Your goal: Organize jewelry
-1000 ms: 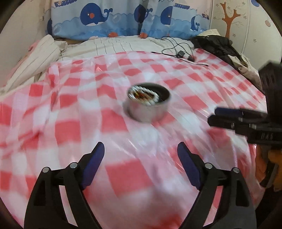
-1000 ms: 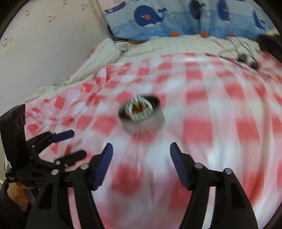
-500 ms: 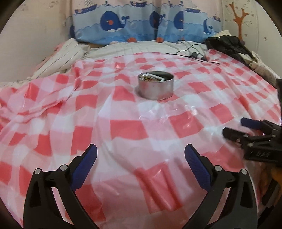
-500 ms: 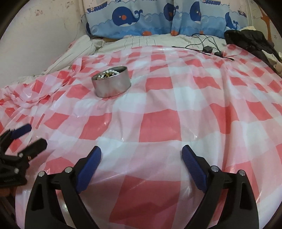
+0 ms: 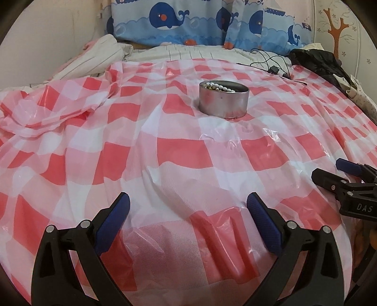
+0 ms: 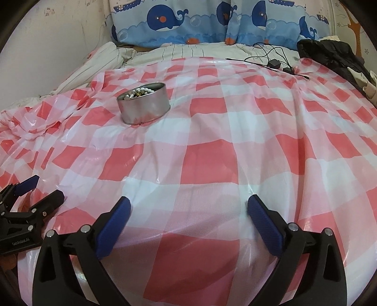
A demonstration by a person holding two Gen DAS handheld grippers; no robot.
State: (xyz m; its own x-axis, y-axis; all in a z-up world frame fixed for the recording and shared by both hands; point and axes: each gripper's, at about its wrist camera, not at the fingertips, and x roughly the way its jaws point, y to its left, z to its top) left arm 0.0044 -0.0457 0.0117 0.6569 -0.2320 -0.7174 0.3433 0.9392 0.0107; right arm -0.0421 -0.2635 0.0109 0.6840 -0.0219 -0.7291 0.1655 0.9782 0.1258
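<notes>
**Both grippers wide open, nothing held**

Left gripper (image 5: 188,204): jaws spread wide, blue pads (image 5: 113,221) clear of everything, only the red-and-white checked plastic cloth (image 5: 179,153) between and below them. Holds nothing. Right gripper (image 6: 188,207): same, jaws have just been opening to full spread, nothing between them, blue pads not on any object. Whether the tips touch the cloth, cannot tell.

Each gripper shows in the other's view: right one at the right edge of the left wrist view (image 5: 334,174), left one at the lower left edge of the right wrist view (image 6: 37,190). Both sit at the near edge of the cloth, side by side, apart from each other.

Round metal tin (image 5: 223,98) stands upright on the cloth, toward its far side, well apart from both grippers. Pearl beads (image 5: 219,87) and some gold-coloured pieces lie inside it, piled against the far-left wall.

Past the cloth's far edge: striped bedding (image 6: 188,50), whale-print pillows (image 6: 169,21), black cable with adapter (image 6: 273,62) near the far right corner, dark garment (image 6: 329,54) on the right.
</notes>
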